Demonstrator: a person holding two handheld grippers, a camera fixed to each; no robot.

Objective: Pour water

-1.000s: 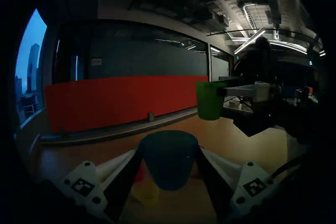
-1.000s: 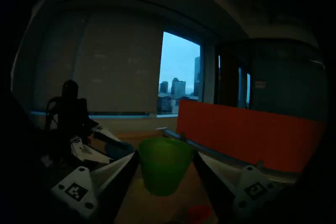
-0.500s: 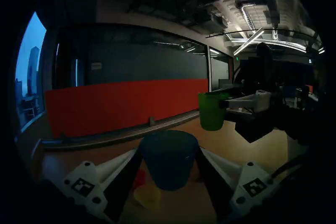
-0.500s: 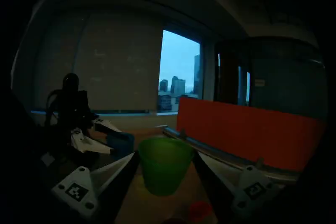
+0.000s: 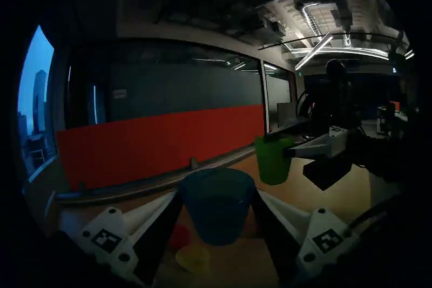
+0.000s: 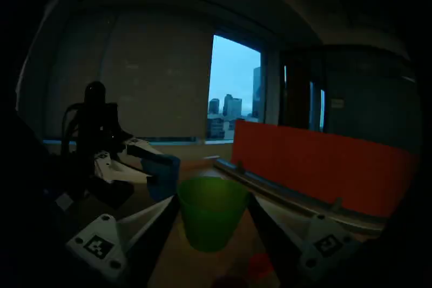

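My left gripper [image 5: 216, 197] has its two fingers pinched against the sides of a blue, tapered plastic cup [image 5: 217, 218], which stands upright between them. My right gripper [image 6: 213, 201] is clamped the same way on a green, tapered plastic cup [image 6: 211, 220], also upright. Both cups hang above the wooden table [image 5: 335, 201]. From the left gripper view, the green cup sits up and to the right of the blue one, near but apart. Count: two cups, one per gripper. Below the blue cup lie one small round yellow piece [image 5: 193, 258] and one small round red piece [image 5: 179, 235]. In this dim light I cannot tell whether either cup holds water.
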